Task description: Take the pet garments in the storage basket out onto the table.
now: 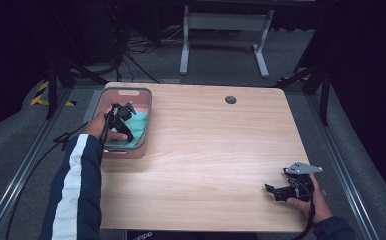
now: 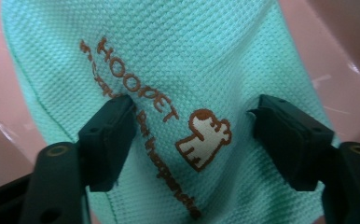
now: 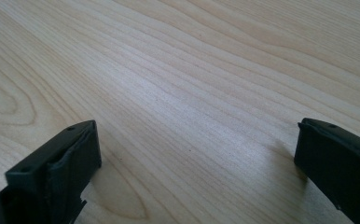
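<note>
Pink bin (image 1: 144, 100) holds teal cloth (image 2: 178, 70), left tool (image 2: 192, 123) spread.

A mint-green waffle-knit cloth (image 2: 206, 56), printed in brown with "HOOPET", a smaller line of script and a little cream paw-like figure, lay bunched inside a pink basin (image 1: 144, 112) with a grey rim that stood at the counter's (image 1: 206, 150) far left corner.

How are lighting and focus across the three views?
High view: table evenly lit, surroundings dark, slightly soft. Left gripper view: mint cloth weave sharp at the top, jaws blurred, glints on the pink tub. Right gripper view: pale sheen on the wood, soft jaw shadows.
</note>
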Motion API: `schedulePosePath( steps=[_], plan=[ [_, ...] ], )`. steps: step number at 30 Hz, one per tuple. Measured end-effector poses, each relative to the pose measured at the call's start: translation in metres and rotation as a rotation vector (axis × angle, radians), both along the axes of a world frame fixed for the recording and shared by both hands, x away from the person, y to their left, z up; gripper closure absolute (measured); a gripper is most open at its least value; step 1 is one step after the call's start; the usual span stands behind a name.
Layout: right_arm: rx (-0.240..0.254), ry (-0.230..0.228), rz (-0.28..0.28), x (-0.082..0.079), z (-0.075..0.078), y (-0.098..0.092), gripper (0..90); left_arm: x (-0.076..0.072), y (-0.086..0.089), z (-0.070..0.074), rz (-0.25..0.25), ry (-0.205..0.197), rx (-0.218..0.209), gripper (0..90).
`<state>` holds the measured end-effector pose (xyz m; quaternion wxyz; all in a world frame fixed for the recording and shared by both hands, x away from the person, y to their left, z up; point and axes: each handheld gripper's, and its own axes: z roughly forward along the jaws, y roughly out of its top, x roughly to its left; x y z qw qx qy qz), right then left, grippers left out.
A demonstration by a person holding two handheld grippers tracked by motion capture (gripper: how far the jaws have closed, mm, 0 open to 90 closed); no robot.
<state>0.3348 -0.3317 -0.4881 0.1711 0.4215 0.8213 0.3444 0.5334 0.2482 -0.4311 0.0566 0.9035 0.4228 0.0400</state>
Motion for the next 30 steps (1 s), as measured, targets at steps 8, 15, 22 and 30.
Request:
schedulePosePath(
  steps=[8, 15, 22, 30],
  plan=[
    [0.001, 0.0, 0.001, 0.0, 0.0, 0.0, 0.7, -0.002, 0.001, 0.002, 0.027, 0.059, -0.064, 66.0],
    [-0.002, -0.001, 0.002, 0.0, 0.0, 0.0, 0.7, -0.007, -0.002, 0.006, 0.011, 0.037, -0.05, 75.5],
    [-0.002, -0.001, 0.0, 0.0, 0.0, 0.0, 0.7, -0.013, -0.002, 0.024, 0.022, -0.08, -0.068, 76.5],
    [0.001, 0.0, -0.002, 0.0, 0.0, 0.0, 0.7, -0.026, -0.003, 0.046, 0.025, -0.182, -0.138, 76.6]
  ],
)
